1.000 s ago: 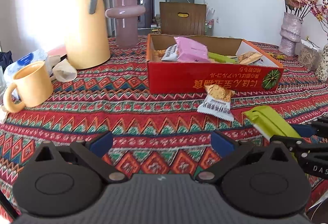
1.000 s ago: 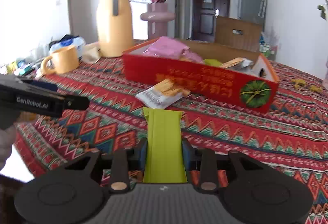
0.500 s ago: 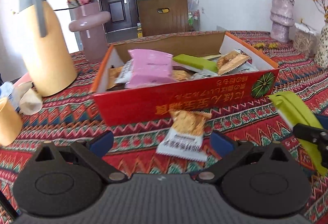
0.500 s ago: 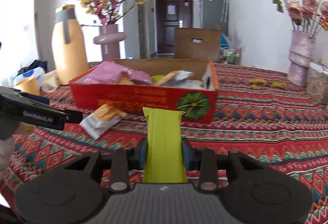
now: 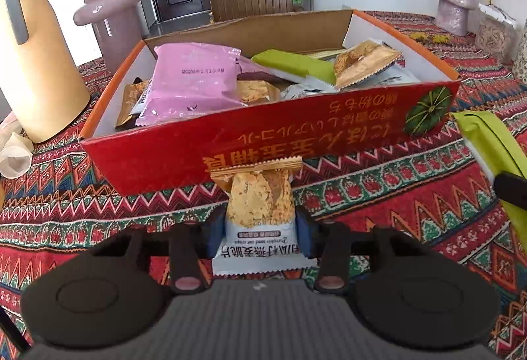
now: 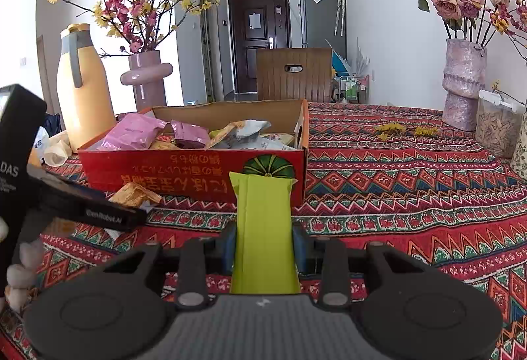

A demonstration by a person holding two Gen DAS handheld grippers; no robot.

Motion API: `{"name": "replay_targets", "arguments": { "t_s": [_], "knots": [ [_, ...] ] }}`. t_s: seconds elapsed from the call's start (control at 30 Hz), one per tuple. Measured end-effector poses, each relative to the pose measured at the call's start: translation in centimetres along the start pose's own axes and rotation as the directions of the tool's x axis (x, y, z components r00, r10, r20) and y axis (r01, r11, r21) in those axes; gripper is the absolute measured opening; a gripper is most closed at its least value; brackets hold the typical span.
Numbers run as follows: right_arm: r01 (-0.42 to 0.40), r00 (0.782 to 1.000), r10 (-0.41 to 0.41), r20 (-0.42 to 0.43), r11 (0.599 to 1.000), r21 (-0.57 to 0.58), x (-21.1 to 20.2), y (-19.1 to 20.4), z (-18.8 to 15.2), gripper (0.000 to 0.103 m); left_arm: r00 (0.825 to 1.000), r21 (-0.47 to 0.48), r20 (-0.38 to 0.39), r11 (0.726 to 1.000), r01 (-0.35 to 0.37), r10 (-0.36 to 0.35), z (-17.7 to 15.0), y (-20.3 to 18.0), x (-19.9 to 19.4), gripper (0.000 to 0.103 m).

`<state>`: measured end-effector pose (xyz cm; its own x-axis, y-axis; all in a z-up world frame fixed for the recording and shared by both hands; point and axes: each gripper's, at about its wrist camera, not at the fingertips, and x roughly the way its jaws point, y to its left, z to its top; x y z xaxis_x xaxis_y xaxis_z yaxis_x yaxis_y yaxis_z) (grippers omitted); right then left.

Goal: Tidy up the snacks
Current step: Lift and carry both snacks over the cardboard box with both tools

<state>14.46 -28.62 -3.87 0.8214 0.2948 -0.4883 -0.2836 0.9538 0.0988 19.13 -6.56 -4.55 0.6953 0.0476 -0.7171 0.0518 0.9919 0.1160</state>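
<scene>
While the red cardboard box [image 5: 296, 135] sits part-filled on the woven tablecloth [image 5: 411, 195], both tools carry packets. Right gripper [image 6: 263, 249] pinches the flat green packet [image 6: 263, 228]: light, crinkly, slippery. Left gripper [image 5: 260, 233], jaws just closing, clamps the oat-crisp packet [image 5: 260, 205] mid-body just before the box; contents likely brittle.

- White walls [image 6: 388, 40] enclose a bright, daylit room.
- A dark panelled door [image 6: 258, 40] stands at the far end, a grey fridge [image 6: 324, 17] just beside it.
- A brown wooden chair back [image 6: 293, 75] rises behind the table's patterned red cloth [image 6: 411, 182].
</scene>
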Motion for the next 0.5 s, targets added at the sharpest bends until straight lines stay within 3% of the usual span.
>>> {"name": "replay_targets", "arguments": {
  "t_s": [0.23,0.5],
  "knots": [
    [0.001,1.0,0.0,0.03,1.0,-0.01,0.3,-0.1,1.0,0.033,0.996,0.01,0.087,1.0,0.019,-0.02,0.1,0.0,-2.6,0.042],
    [0.01,0.994,-0.004,0.112,0.999,-0.047,1.2,0.8,3.8,0.033,0.966,-0.03,0.259,1.0,0.007,0.001,2.1,0.9,-5.9,0.042]
  ]
}}
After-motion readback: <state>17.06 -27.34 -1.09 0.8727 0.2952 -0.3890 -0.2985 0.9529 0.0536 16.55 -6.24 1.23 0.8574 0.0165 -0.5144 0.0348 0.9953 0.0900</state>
